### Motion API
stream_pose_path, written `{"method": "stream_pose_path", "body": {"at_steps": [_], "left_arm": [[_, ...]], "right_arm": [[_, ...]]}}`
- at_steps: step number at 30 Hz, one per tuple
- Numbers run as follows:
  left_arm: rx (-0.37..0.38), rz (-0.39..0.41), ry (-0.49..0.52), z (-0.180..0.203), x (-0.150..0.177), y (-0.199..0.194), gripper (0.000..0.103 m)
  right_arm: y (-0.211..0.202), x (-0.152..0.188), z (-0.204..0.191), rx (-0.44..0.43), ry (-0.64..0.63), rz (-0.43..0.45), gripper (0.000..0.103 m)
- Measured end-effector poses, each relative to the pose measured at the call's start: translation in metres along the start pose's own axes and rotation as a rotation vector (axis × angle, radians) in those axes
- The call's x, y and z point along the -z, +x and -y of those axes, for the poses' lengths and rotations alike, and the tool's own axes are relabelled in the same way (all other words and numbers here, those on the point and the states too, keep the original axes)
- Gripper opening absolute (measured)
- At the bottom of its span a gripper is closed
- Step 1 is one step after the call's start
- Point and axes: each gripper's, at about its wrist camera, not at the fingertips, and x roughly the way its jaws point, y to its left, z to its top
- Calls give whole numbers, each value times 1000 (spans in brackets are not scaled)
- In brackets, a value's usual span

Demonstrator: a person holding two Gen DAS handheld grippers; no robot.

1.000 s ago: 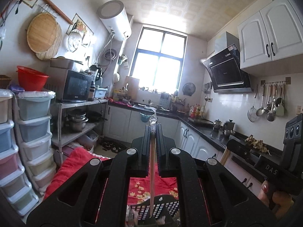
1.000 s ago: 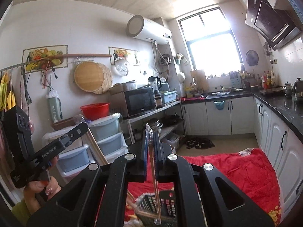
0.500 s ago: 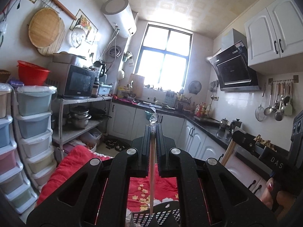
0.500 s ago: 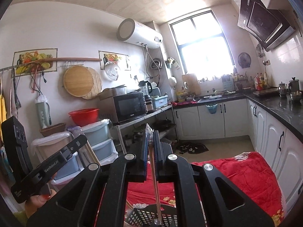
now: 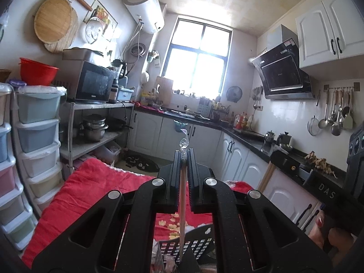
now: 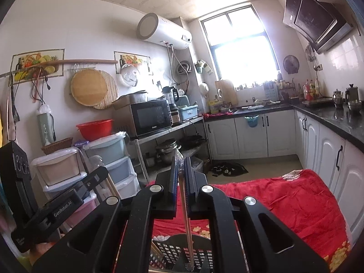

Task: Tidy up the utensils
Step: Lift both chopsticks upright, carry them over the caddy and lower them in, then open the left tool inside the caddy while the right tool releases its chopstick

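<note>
My left gripper point(image 5: 184, 159) is shut on a pale wrapped chopstick point(image 5: 182, 207) that hangs straight down. Its lower end is over a black perforated utensil basket point(image 5: 193, 245) at the bottom of the left wrist view. My right gripper point(image 6: 180, 166) is shut on a brown wrapped chopstick point(image 6: 187, 225). Its lower end reaches into the same black basket point(image 6: 168, 252). Each gripper shows in the other's view: the right one point(image 5: 282, 161) at the right, the left one point(image 6: 100, 175) at the left, both still holding their sticks.
The basket stands on a table under a red flowered cloth point(image 6: 284, 202). Stacked plastic drawers point(image 5: 36, 136) and a metal shelf with a microwave point(image 5: 93, 84) are on the left. White cabinets with a dark counter point(image 5: 248, 136) run along the right.
Both grippers have risen with their chopsticks. The basket has dropped lower in both views, and the stick ends sit higher relative to it.
</note>
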Motion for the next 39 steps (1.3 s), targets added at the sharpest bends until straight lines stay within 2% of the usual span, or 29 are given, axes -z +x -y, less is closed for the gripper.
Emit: {"method": "stream_pose_path", "body": {"at_steps": [12, 22, 23, 25, 30, 34, 39], "left_arm": [[5, -64, 0, -5, 25, 7, 3], [23, -104, 5, -1, 35, 7, 3], [23, -106, 6, -2, 35, 7, 3], [26, -114, 3, -2, 36, 7, 3], [30, -132, -1, -1, 39, 6, 3], [36, -137, -10, -3, 39, 7, 17], [41, -135, -14, -6, 40, 2, 27]], "right_arm": [[16, 32, 6, 18, 17, -69, 6], [16, 44, 11, 31, 45, -104, 7], [15, 45, 11, 30, 48, -109, 8], [12, 47, 12, 35, 53, -111, 22], [2, 47, 15, 47, 59, -111, 29], [-2, 46, 15, 51, 58, -111, 34], [-14, 46, 17, 69, 40, -111, 38]]}}
